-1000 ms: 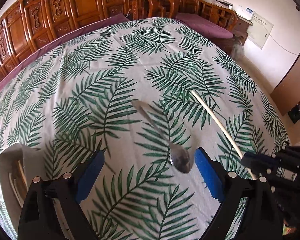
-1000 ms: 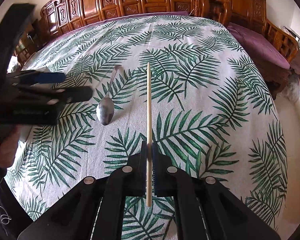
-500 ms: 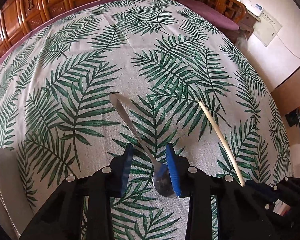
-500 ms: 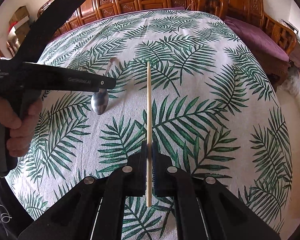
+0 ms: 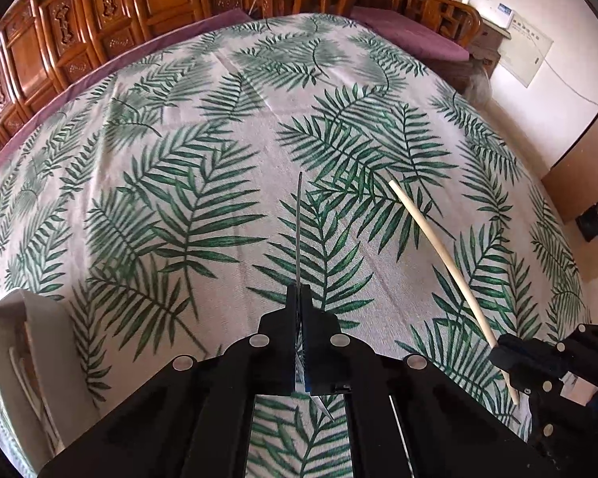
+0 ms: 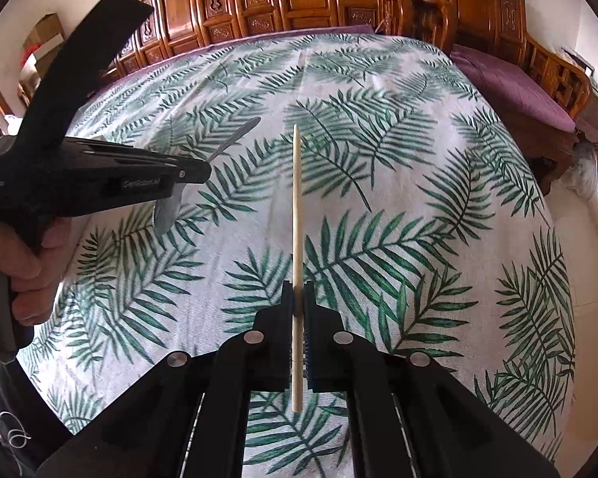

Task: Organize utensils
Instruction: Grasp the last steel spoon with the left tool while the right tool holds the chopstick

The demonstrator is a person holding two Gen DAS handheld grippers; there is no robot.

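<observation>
My left gripper [image 5: 299, 298] is shut on a metal spoon [image 5: 299, 231], held above the leaf-print tablecloth with its handle edge-on and pointing away. In the right wrist view the left gripper [image 6: 195, 171] holds the spoon [image 6: 235, 139] with its bowl hanging below the fingers. My right gripper [image 6: 297, 294] is shut on a pale wooden chopstick [image 6: 297, 207] that points forward over the cloth. The chopstick [image 5: 438, 247] and right gripper [image 5: 506, 354] also show at the right of the left wrist view.
A grey-white utensil tray [image 5: 40, 338] with chopsticks in it lies at the table's left edge. Carved wooden chairs [image 6: 299, 0] line the far side. A purple-cushioned bench [image 6: 510, 79] stands to the right. The tablecloth [image 5: 219, 139] covers the whole table.
My left gripper closed on the spoon and lifted it off the cloth, turning it edge-on. My right gripper kept its hold on the chopstick and hardly moved.
</observation>
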